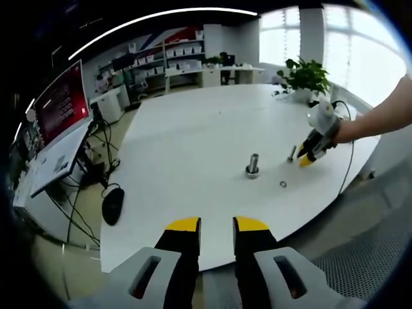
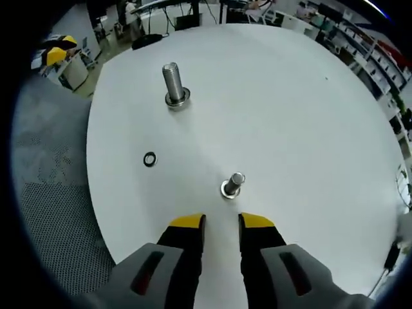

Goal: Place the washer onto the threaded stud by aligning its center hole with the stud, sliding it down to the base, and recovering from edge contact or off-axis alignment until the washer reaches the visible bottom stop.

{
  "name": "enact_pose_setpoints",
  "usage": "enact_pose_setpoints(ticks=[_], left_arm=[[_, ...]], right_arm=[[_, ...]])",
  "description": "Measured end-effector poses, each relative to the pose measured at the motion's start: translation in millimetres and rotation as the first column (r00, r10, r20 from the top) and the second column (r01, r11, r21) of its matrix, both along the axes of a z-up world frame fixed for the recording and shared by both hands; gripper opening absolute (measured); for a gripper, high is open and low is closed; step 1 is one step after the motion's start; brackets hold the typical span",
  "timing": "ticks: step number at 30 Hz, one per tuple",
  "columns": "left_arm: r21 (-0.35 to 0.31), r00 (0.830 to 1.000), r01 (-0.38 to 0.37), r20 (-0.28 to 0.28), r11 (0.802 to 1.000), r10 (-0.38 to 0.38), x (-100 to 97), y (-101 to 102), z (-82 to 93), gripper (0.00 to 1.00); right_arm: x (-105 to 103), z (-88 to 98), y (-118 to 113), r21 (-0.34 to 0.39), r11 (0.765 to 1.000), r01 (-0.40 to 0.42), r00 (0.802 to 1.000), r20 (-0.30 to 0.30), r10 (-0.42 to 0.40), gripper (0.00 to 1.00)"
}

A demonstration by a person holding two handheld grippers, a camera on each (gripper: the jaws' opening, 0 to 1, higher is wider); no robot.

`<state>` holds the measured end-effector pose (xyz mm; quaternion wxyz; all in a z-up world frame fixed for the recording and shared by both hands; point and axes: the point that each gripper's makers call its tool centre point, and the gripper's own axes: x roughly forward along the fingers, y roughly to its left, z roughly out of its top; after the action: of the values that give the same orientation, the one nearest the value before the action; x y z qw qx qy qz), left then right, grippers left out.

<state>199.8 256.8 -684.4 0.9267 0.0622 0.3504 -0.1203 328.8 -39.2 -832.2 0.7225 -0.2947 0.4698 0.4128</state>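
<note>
A large threaded stud (image 1: 252, 163) (image 2: 173, 82) stands upright on the round white table (image 1: 193, 141) (image 2: 290, 116), with a ring at its base. A smaller stud (image 1: 291, 153) (image 2: 233, 183) stands close by. One loose washer (image 1: 282, 184) (image 2: 150, 158) lies flat on the table between them. My right gripper (image 2: 222, 222) (image 1: 308, 154) is open and empty, its tips just short of the smaller stud. My left gripper (image 1: 217, 223) (image 2: 55, 48) hovers open and empty at the table's near edge, well away from the studs.
A person's arm (image 1: 380, 116) holds the right gripper. A monitor with a red screen (image 1: 61, 106) and a black mouse (image 1: 112, 205) sit off the table's left side. A potted plant (image 1: 308, 74) and a cable (image 1: 349, 164) are at the far right edge.
</note>
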Motion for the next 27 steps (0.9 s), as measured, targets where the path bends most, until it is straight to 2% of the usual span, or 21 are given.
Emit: enact_pose_setpoints(ticks=[6,10,20,27], left_arm=[[-0.001,1.0,0.003,0.004,1.0,-0.003,-0.2,-1,1.2,0.17],[-0.003,1.0,-0.003,0.014,1.0,0.003,0.6,0,2.4,0.17],[0.006,1.0,-0.001,-0.003,1.0,0.001,-2.1,-1,-0.7,0.18],[0.011,1.0,0.013,-0.019,1.0,-0.012,-2.5,-2,-3.3,0.18]], right_arm=[[-29,-0.7,20,0.066,0.997,0.038,0.999,-0.031,-0.036,0.25],[-45,-5.8,34,0.065,0.998,-0.019,0.999,-0.036,0.021,0.26],[-46,-5.6,76,0.09,0.989,-0.116,0.992,-0.037,0.12,0.27],[-41,-6.8,95,0.103,0.985,-0.142,0.989,-0.027,0.145,0.26]])
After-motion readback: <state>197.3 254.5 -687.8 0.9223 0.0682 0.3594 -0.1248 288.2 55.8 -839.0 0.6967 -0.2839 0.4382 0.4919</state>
